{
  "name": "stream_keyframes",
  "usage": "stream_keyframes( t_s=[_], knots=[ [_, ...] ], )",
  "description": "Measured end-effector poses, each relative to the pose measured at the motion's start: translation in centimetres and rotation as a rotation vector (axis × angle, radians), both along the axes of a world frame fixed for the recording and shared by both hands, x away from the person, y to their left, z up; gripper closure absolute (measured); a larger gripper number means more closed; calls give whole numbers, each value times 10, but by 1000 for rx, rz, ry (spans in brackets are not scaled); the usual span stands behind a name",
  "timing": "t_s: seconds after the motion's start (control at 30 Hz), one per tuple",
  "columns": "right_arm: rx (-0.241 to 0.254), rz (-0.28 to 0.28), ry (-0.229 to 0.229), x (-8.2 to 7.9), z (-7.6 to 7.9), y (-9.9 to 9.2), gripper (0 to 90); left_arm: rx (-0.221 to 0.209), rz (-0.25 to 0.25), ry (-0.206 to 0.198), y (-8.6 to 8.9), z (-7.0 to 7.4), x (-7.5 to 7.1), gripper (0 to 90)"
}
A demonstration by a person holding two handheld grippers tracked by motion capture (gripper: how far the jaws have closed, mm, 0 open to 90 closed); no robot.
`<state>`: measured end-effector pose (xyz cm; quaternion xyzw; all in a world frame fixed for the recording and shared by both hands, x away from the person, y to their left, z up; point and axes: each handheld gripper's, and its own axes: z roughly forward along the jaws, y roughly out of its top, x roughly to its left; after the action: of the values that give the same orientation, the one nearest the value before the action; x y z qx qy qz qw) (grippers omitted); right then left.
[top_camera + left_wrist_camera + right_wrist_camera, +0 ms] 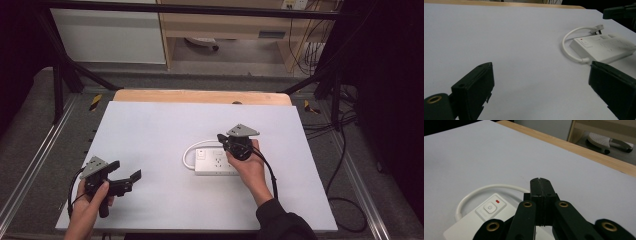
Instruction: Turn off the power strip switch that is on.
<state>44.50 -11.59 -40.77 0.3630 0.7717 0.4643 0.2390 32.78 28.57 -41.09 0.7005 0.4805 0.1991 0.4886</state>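
A white power strip (215,162) lies on the white table cover right of centre, its short white cable (189,150) looping round its left end. In the left gripper view the strip (604,46) sits at the right, with the cable's plug (597,28) behind it. My right gripper (221,137) hovers over the strip's far edge, its jaws pressed together with nothing between them (540,180). Below them I see the strip's power button (489,207) and its red light (497,201). My left gripper (126,170) stands open near the front left, empty (541,65).
The white cover (150,130) spans the table, with a wooden strip (200,96) along the far edge. Black frame legs (60,75) stand at the back corners. Loose cables (345,165) trail on the floor at the right. A wooden shelf unit (225,25) stands behind.
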Motion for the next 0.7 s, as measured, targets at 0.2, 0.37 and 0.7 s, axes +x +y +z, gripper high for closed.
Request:
stream_keyframes(
  t_s=[0.2, 0.37, 0.7],
  knots=[
    [-21, -2, 24, 1, -6, 0, 900, 1, 2, -3, 0, 0, 0, 62],
    [-41, -7, 45, 1, -11, 1, 900, 1, 3, -3, 1, 0, 0, 62],
    [-71, -6, 78, -1, -20, 0, 900, 4, 3, -5, 1, 1, 0, 62]
  ],
)
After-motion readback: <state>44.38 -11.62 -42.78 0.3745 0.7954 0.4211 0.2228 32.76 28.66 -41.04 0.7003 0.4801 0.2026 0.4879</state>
